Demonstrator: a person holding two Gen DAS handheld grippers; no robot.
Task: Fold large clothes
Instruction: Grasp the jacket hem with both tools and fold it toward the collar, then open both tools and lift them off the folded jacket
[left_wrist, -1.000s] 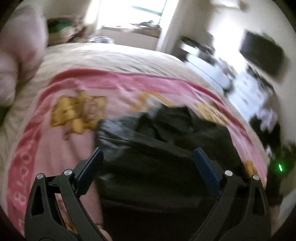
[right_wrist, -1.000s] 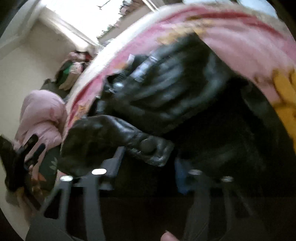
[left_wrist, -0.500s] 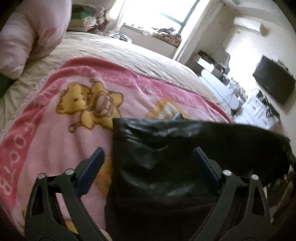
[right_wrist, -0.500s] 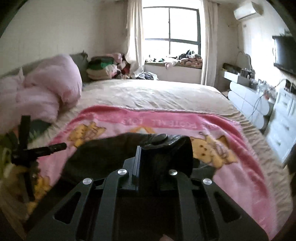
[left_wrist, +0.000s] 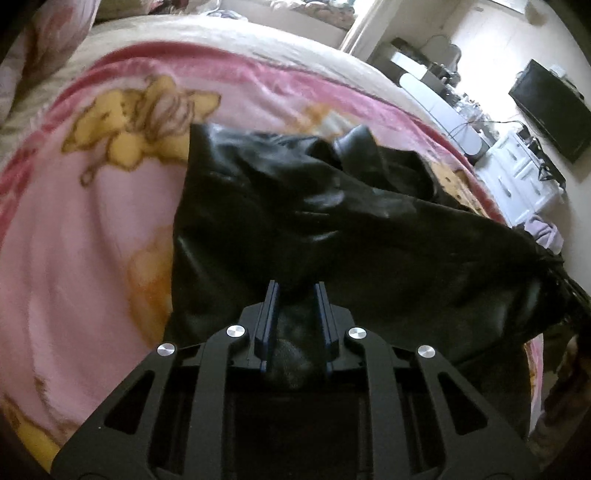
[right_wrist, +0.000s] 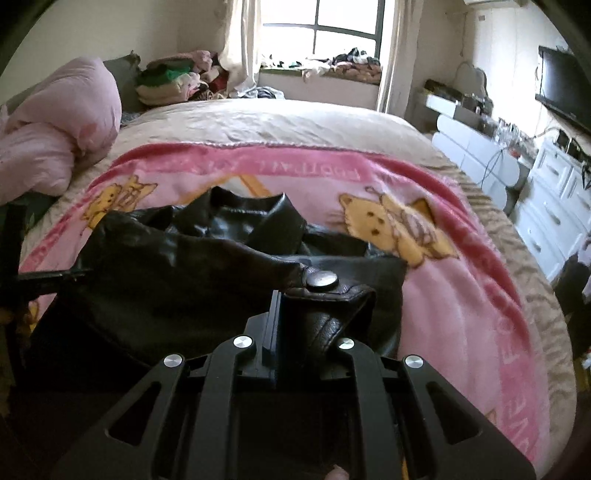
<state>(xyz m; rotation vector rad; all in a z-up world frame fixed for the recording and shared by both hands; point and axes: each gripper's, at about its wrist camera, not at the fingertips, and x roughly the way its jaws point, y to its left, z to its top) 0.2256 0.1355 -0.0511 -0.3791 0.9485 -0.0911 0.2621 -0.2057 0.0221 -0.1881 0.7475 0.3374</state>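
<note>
A black leather jacket lies crumpled on a pink cartoon blanket over the bed. My left gripper is shut on a fold of its near edge. The jacket also shows in the right wrist view. My right gripper is shut on a tab with a round snap button at the jacket's near right edge. The left gripper shows edge-on at the far left of the right wrist view, holding the stretched hem.
A pink duvet is bunched at the bed's left. Folded clothes are piled by the window. White drawers and a wall TV stand to the right. The beige bedsheet stretches beyond the blanket.
My left gripper was open over the jacket and has shut on its near edge. My right gripper stays shut on the snap tab and the jacket hem is stretched between both.
</note>
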